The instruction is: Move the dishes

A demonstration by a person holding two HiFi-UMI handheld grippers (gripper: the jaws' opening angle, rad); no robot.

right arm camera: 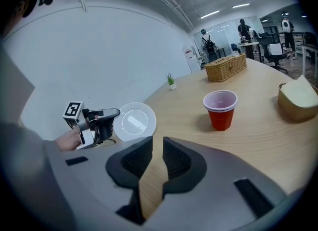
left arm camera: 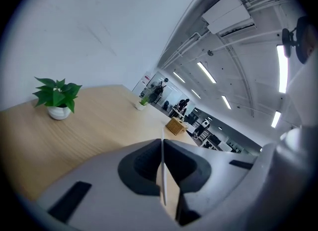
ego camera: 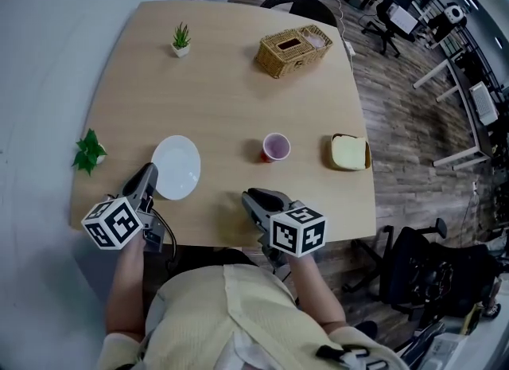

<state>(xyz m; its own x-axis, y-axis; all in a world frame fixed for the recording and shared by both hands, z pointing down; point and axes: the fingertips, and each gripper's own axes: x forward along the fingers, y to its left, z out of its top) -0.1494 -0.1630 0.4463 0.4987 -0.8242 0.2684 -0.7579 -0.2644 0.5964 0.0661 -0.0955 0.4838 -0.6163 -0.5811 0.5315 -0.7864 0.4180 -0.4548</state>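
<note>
Nearest the person, the right gripper (ego camera: 251, 198) hangs over the table's (ego camera: 231, 106) near edge with its jaws a narrow gap apart and only bare wood showing between them. Beside it, the left gripper (ego camera: 150, 173) is clenched on the near rim of the white plate (ego camera: 177, 167), which shows in the left gripper view as a thin white edge pinched between the pads. The plate is empty and sits at the table's near left; in the right gripper view it faces the camera almost as a full circle, so it looks tipped up, though I cannot tell whether its far edge touches the wood. Just beyond the right gripper a red cup (ego camera: 275, 148) stands upright with nothing visible inside it. To its right, near the table's edge, a tan bowl (ego camera: 351, 153) holds a pale, blocky lump. A leafy green plant (ego camera: 89, 152) sits at the left edge. At the far end are a lidded wicker basket (ego camera: 293, 48) with a slot in its lid and a small potted plant (ego camera: 181, 40).
</note>
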